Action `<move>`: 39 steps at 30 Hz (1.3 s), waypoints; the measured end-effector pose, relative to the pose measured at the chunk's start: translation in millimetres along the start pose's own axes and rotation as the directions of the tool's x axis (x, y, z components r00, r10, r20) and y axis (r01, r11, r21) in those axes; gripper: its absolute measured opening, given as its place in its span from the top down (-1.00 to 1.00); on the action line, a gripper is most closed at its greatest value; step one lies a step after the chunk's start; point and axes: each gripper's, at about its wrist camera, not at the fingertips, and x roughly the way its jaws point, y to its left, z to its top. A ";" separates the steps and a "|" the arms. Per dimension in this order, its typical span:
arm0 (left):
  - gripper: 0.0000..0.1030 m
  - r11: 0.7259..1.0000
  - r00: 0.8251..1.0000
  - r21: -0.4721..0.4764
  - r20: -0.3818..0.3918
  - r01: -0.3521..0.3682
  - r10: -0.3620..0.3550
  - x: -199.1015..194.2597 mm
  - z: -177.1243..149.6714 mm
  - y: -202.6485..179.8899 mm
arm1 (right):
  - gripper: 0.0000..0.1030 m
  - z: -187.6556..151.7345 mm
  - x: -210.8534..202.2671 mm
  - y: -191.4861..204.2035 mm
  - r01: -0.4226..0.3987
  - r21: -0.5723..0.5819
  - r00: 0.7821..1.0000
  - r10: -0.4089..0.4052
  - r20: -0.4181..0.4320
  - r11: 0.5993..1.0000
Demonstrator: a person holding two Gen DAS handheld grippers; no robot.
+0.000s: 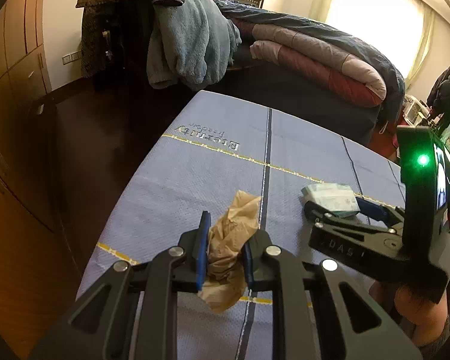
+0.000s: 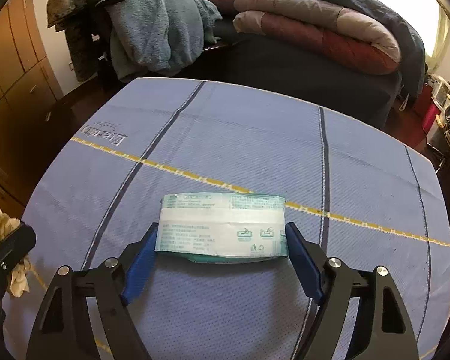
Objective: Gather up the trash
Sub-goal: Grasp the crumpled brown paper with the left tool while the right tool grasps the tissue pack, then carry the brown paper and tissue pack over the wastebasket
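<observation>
So at the bottom centre of the left wrist view, the left hand-held gripper (image 1: pixel 223 247) is seen pinching a crumpled brown paper wad (image 1: pixel 231 246), which is squeezed between the blue pads (image 1: pixel 201 252) with its loose ends sticking out above and below. In the right wrist view the same wad shows as a pale crumple at the lower left edge. At the bottom centre of that view the right hand-held gripper (image 2: pixel 222 258) is spread wide around a flat teal-and-white wipes packet (image 2: pixel 222 225), a pad sitting right at each short end; whether any squeeze is actually applied can't be told, but it looks like bracketing rather than a firm hold. The packet lies flat on the blue tabletop (image 2: pixel 360 180), middle of the frame, across a yellow stripe. So the pickup step looks half done: one piece held, the second lined up. Next, the right jaws would probably need closing evenly on the packet, which may buckle since it's soft, then both lifted. No bin is visible anywhere. Further back, upper frame, a folded quilt (image 2: pixel 330 27) and a blue fleece (image 2: pixel 159 30) are piled.
</observation>
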 end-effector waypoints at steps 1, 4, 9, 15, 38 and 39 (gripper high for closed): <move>0.60 1.000 1.000 0.001 0.003 -0.003 0.003 -2.2 0.2 -0.3 | -0.55 -1.7 -2.2 0.7 -0.005 -0.004 1.000 0.005 0.003 1.000; 0.60 1.000 1.000 0.006 0.012 -0.009 0.009 -8.7 1.5 -2.4 | -0.55 -6.3 -12.4 0.5 -0.023 -0.003 1.000 0.023 0.016 1.000; 0.60 1.000 0.999 0.024 0.033 -0.002 0.001 -23.4 2.9 -13.7 | -0.55 -14.3 -40.1 -5.3 -0.037 0.007 0.998 0.036 0.058 0.999; 0.60 0.997 0.997 0.071 0.062 0.033 -0.038 -45.4 2.6 -41.1 | -0.55 -33.1 -84.9 -33.1 -0.043 0.060 0.993 0.036 0.114 0.997; 0.56 0.902 0.951 0.361 0.100 0.239 -0.292 -112.1 -17.3 -224.8 | -0.55 -116.0 -221.3 -187.3 0.056 0.342 0.949 -0.156 0.275 0.938; 0.56 0.893 0.948 0.375 0.097 0.249 -0.304 -113.8 -19.1 -234.1 | -0.55 -118.7 -225.2 -192.8 0.062 0.352 0.945 -0.168 0.280 0.934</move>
